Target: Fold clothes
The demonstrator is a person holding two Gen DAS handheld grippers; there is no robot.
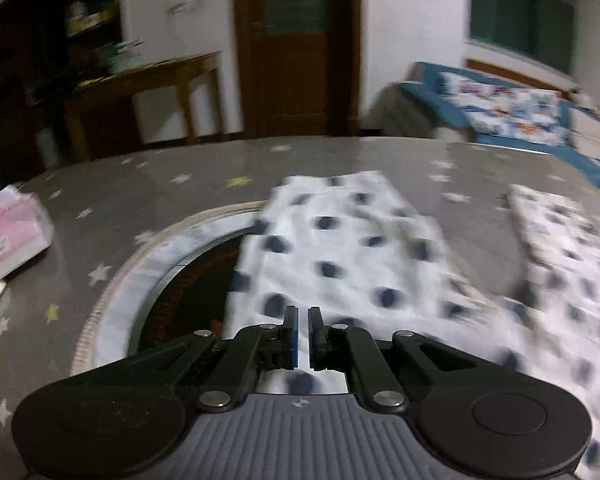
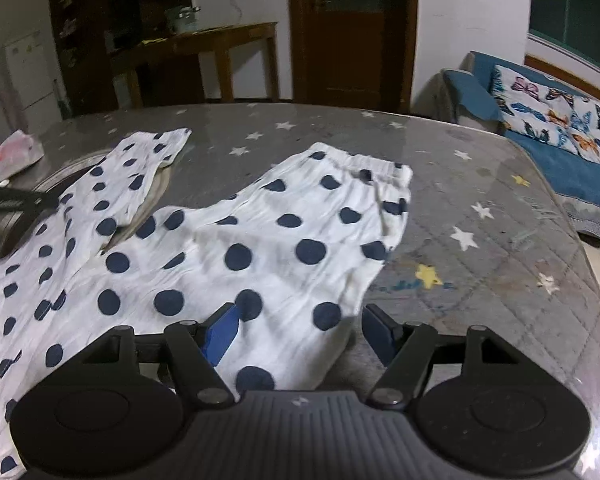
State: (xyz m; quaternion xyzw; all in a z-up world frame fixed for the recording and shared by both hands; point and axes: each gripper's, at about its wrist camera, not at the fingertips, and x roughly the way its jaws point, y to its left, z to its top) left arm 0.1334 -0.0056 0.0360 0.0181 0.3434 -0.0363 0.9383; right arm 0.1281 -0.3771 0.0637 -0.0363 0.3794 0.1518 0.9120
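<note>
One polka-dot garment on your star-print table

Your spotted trousers [image 2: 236,240] lie across the grey table [image 2: 480,184]; one door [image 2: 348,28], one sofa [image 2: 560,136] behind. Your left gripper [image 1: 303,336] is closed, apparently pinching the cloth; right gripper [image 2: 300,336] spread over it.

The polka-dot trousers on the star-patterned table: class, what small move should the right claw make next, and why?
Probably close the right claw on the fabric edge. Its jaws stand open with the polka-dot trousers lying between them, not pinched, while the left claw is already shut, seemingly on the cloth. Both sides need a grip before a fold.
</note>
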